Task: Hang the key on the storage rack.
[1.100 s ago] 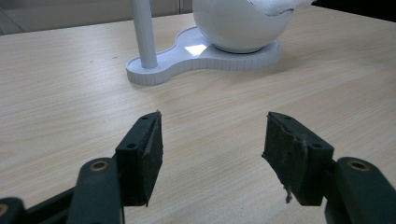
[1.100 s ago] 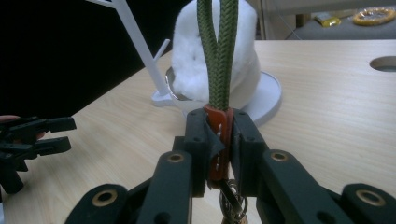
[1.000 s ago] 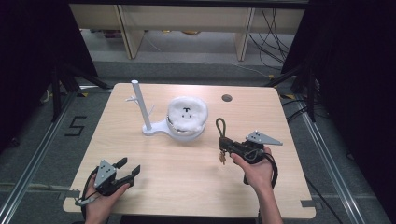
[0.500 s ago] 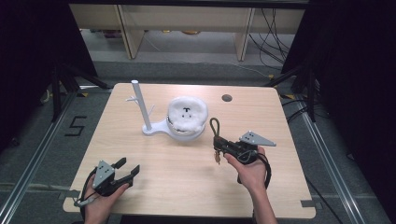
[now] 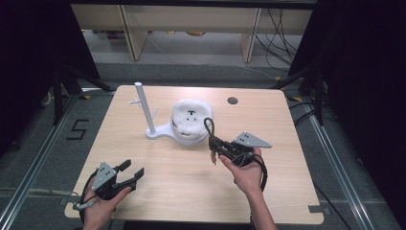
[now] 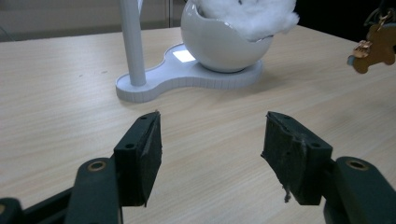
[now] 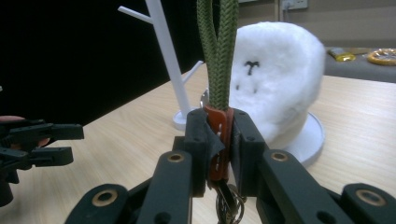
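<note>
The right gripper (image 7: pixel 219 135) has its two black jaws pinched tight on the brown leather tab of a keychain (image 7: pixel 218 140). From the tab a loop of green braided cord (image 7: pixel 219 51) stands straight up between the jaws, and a cluster of metal rings (image 7: pixel 229 205) hangs below them. From the high view, the same right gripper (image 5: pixel 216 146) is held above the middle of the wooden table (image 5: pixel 158 187), pointing toward a white stand, with the cord loop (image 5: pixel 208 127) rising just beside the stand's bowl. A small charm dangles under the jaws.

The left gripper (image 6: pixel 212 154) has its jaws spread wide apart with nothing between them but bare tabletop. In the high view it sits low at the near left corner of the table (image 5: pixel 129 175), held in the person's left hand (image 5: pixel 103 208), well apart from the right gripper.

Ahead of both grippers, the white stand (image 5: pixel 158 134) has a flat base carrying a thin upright post (image 5: pixel 143 108) with short side pegs, and a round bowl (image 5: pixel 191 139) filled with white fluffy stuffing (image 5: pixel 191 115) marked with a small black face. A dark round hole (image 5: pixel 232 100) sits in the tabletop near the far edge.
</note>
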Demonstrator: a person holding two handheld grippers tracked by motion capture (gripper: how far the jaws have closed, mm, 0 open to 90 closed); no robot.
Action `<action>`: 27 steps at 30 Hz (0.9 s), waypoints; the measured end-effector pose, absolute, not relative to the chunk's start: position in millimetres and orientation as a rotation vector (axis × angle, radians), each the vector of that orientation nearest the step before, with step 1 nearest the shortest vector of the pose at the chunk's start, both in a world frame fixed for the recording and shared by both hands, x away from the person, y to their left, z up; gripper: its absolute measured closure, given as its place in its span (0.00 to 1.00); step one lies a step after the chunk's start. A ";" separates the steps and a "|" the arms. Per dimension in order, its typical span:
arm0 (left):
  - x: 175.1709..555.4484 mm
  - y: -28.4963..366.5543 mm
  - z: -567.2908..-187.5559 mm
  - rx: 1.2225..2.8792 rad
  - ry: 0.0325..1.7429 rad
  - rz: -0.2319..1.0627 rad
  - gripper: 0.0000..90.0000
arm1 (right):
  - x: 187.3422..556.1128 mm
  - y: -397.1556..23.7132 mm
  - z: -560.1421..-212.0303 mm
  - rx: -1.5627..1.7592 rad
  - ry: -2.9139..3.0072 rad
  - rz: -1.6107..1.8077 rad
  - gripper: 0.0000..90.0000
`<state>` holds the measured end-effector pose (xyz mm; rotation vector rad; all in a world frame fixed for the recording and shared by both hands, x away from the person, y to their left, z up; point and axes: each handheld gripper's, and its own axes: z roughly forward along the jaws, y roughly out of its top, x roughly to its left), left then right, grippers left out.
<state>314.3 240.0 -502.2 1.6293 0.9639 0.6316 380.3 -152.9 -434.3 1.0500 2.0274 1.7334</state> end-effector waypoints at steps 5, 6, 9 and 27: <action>313.3 238.3 -493.9 1.627 0.949 0.612 0.43 | 382.4 -144.4 -434.1 1.002 2.031 1.744 0.88; 314.9 237.4 -492.5 1.613 0.920 0.599 0.44 | 382.8 -142.8 -434.4 0.988 2.039 1.742 0.88; 315.1 234.9 -486.1 1.619 0.905 0.580 0.46 | 382.5 -135.8 -435.9 0.962 2.054 1.742 0.88; 355.5 189.5 -431.6 1.544 0.755 0.331 0.62 | 377.4 -100.9 -445.4 0.842 2.111 1.781 0.88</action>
